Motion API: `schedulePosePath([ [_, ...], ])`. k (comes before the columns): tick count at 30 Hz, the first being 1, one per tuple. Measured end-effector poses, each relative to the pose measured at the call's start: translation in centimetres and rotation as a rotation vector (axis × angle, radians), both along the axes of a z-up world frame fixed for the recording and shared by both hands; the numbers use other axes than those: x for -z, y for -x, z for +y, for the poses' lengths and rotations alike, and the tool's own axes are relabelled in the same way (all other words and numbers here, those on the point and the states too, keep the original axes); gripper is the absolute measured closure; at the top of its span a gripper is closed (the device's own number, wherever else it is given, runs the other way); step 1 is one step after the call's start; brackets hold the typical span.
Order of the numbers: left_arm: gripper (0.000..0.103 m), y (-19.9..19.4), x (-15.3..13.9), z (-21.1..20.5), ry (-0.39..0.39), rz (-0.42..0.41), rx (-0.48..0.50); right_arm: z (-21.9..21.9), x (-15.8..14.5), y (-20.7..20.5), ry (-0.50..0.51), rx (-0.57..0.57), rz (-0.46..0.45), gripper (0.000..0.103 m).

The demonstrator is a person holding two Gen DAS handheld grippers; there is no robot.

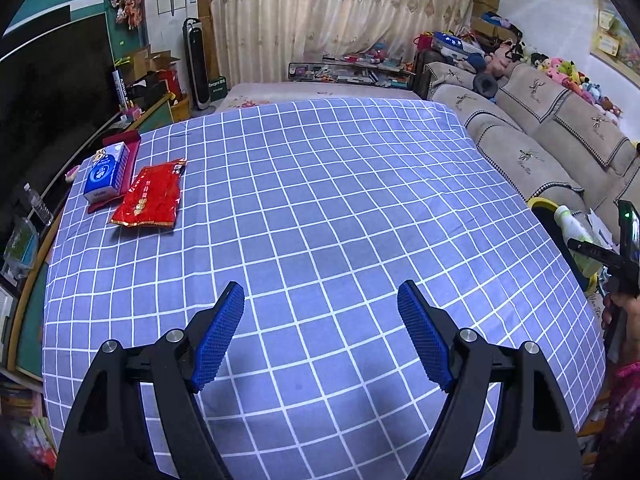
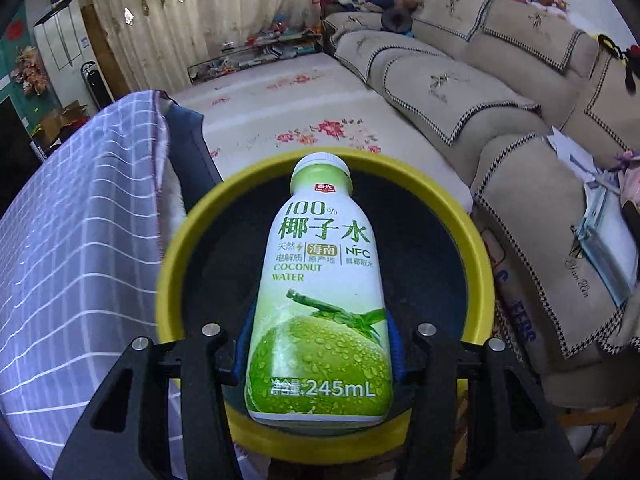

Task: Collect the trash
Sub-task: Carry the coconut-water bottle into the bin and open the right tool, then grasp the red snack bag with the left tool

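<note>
Right gripper (image 2: 318, 344): clamped on coconut water bottle (image 2: 320, 292), long axis running forward along the fingers, cap leading, directly over yellow-rimmed bin (image 2: 176, 248) beside the table. Pitched steeply downward. Left gripper (image 1: 320, 332): apart, empty, over checked tablecloth (image 1: 320, 200); red wrapper (image 1: 150, 196) far ahead-left.

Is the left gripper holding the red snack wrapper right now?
No, the left gripper is open and empty above the checked cloth, while the red wrapper lies farther away beside the blue tissue pack.
</note>
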State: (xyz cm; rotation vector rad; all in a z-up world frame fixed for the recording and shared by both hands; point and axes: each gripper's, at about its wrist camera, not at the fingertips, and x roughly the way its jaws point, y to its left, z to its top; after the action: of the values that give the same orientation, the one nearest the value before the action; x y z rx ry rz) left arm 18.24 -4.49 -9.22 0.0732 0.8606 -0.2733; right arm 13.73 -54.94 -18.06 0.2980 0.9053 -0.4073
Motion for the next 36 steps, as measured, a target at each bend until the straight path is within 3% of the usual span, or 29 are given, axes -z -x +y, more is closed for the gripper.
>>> schedulePosePath([
  [3, 0.025, -0.3, 0.2, -0.2, -0.008, 0.004, -0.003, -0.5, 0.8, -0.7, -0.010, 0.005, 0.023, 0.051],
  [4, 0.025, -0.5, 0.3, -0.2, -0.006, 0.009, -0.005, -0.6, 0.6, -0.6, -0.009, 0.014, 0.010, 0.042],
  [12, 0.025, -2.8, 0.8, 3.1, -0.002, 0.040, -0.079, 0.5, -3.6, 1.6, 0.047, 0.002, -0.121, 0.031],
  [22, 0.025, -11.4, 1.5, 10.2, 0.009, 0.066, -0.203, 5.2, -5.4, 0.4, 0.046, -0.115, -0.160, 0.028],
  [27, 0.025, -15.6, 3.2, 11.6, -0.016, 0.114, -0.229, 5.8, -5.1, -0.3, 0.041, -0.127, -0.149, 0.028],
  [34, 0.025, -18.4, 4.6, 12.3, -0.080, 0.159, -0.233, 6.3, -4.7, -1.2, 0.036, -0.135, -0.132, 0.027],
  [35, 0.026, -18.6, 4.6, 12.2, -0.080, 0.162, -0.230, 6.4, -4.6, -1.4, 0.034, -0.139, -0.130, 0.027],
  [36, 0.034, -18.9, 4.6, 12.2, -0.088, 0.162, -0.227, 6.5, -4.6, -1.5, 0.033, -0.143, -0.129, 0.027],
])
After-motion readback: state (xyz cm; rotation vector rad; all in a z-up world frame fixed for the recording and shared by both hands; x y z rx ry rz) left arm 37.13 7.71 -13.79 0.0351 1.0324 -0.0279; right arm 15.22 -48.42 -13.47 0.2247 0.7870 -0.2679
